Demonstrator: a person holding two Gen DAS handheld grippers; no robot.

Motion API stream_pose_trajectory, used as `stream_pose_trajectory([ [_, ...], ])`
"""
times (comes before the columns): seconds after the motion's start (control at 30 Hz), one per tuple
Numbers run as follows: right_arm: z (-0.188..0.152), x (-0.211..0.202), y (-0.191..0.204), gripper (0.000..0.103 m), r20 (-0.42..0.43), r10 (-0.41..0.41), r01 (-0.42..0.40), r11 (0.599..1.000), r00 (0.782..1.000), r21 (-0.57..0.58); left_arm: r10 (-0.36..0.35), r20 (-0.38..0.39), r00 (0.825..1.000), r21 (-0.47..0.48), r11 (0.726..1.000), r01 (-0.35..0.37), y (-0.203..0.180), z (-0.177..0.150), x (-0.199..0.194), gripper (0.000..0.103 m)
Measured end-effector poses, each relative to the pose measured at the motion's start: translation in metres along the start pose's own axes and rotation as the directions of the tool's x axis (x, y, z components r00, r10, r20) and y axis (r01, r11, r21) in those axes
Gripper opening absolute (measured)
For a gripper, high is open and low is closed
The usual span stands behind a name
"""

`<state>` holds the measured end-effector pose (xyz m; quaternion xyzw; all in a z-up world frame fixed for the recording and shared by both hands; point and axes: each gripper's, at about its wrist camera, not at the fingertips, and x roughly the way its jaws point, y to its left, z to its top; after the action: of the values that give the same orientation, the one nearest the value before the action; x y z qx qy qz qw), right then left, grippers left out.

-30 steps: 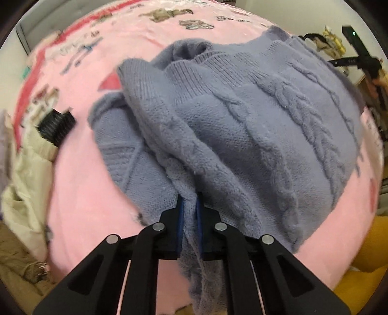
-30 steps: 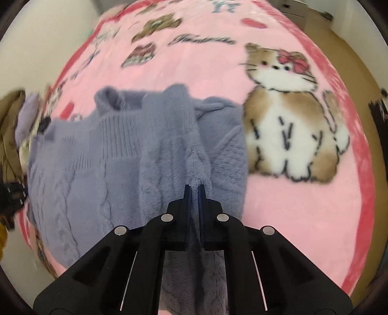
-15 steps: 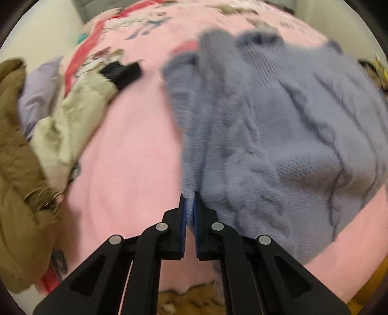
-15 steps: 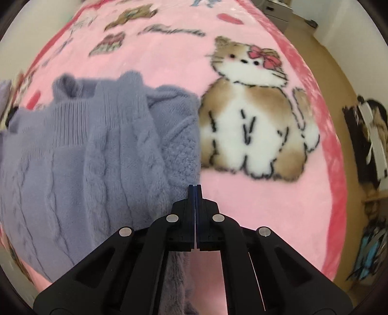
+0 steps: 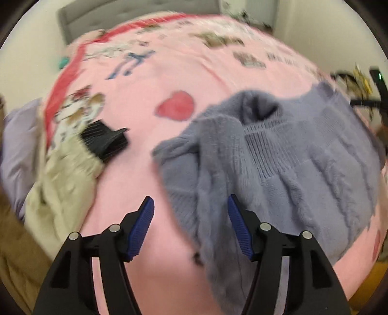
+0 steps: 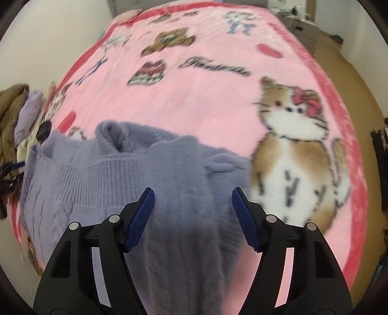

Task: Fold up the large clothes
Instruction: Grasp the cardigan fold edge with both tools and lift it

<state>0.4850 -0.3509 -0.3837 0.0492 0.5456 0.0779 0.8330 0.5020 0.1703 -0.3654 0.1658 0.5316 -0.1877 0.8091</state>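
Covering nearly everything ahead of both my grippers is the pink blanket (image 6: 198, 101) on the bed, printed with a big cat (image 6: 298, 155) ahead and right of my right gripper (image 6: 193, 204), plus bears and red hearts farther off. A grey headboard (image 5: 135, 17) and pale walls close the room beyond; brown floor runs along the far right. The lavender cable-knit sweater (image 5: 291, 169) lies bunched on the blanket, spreading ahead and right of my left gripper (image 5: 190, 213), with one strip of it trailing down between that gripper's fingers. My left gripper is spread wide, grasping nothing; my right gripper is likewise released, poised over the sweater's folded sleeve. Left of my left gripper lies a cream jacket (image 5: 63, 184) with a black ribbed cuff (image 5: 104, 140).
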Motion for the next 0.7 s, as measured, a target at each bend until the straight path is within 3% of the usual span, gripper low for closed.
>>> stream_pose_trajectory([
  [0.07,0.001,0.014,0.009,0.063,-0.047,-0.039,0.037,0.999,0.998,-0.039,-0.024,-0.051,0.998,0.017,1.0,0.025,-0.01,0.005,0.013,0.062],
  [0.1,0.0,0.021,0.013,0.062,-0.066,-0.058,0.054,0.997,0.996,-0.058,-0.031,-0.076,0.997,0.024,0.999,0.033,-0.014,0.006,0.019,0.055],
  [0.17,-0.003,0.027,0.017,0.05,-0.076,-0.05,0.045,0.997,0.996,-0.062,0.012,-0.097,0.995,0.06,0.998,-0.007,-0.027,0.007,0.026,0.044],
  [0.23,-0.006,0.025,0.022,0.028,-0.068,-0.071,0.067,0.996,0.995,-0.056,0.054,-0.094,0.994,0.072,0.996,-0.048,-0.036,0.007,0.028,0.025],
  [0.27,-0.007,0.021,0.025,0.021,-0.055,-0.088,0.084,0.994,0.995,-0.064,0.072,-0.087,0.994,0.068,0.995,-0.067,-0.039,0.007,0.027,0.022],
  [0.33,-0.009,0.009,0.035,0.018,-0.024,-0.128,0.125,0.987,0.992,-0.103,0.129,-0.053,0.99,0.067,0.99,-0.125,-0.043,0.006,0.017,0.012],
  [0.43,-0.008,-0.021,0.039,0.018,0.072,-0.187,0.195,0.972,0.98,-0.129,0.199,0.053,0.979,-0.007,0.98,-0.199,-0.038,0.001,-0.012,0.009],
  [0.5,-0.006,-0.045,0.03,0.018,0.13,-0.206,0.218,0.972,0.97,-0.089,0.259,0.126,0.958,-0.079,0.965,-0.25,-0.031,-0.006,-0.032,0.006],
  [0.6,-0.007,-0.048,0.014,0.018,0.118,-0.217,0.225,0.973,0.969,-0.052,0.274,0.112,0.955,-0.155,0.954,-0.256,-0.016,-0.011,-0.029,0.006],
  [0.7,-0.009,-0.019,0.004,0.018,0.057,-0.27,0.274,0.96,0.961,-0.064,0.271,0.06,0.961,-0.186,0.949,-0.256,-0.003,-0.012,-0.002,0.006],
])
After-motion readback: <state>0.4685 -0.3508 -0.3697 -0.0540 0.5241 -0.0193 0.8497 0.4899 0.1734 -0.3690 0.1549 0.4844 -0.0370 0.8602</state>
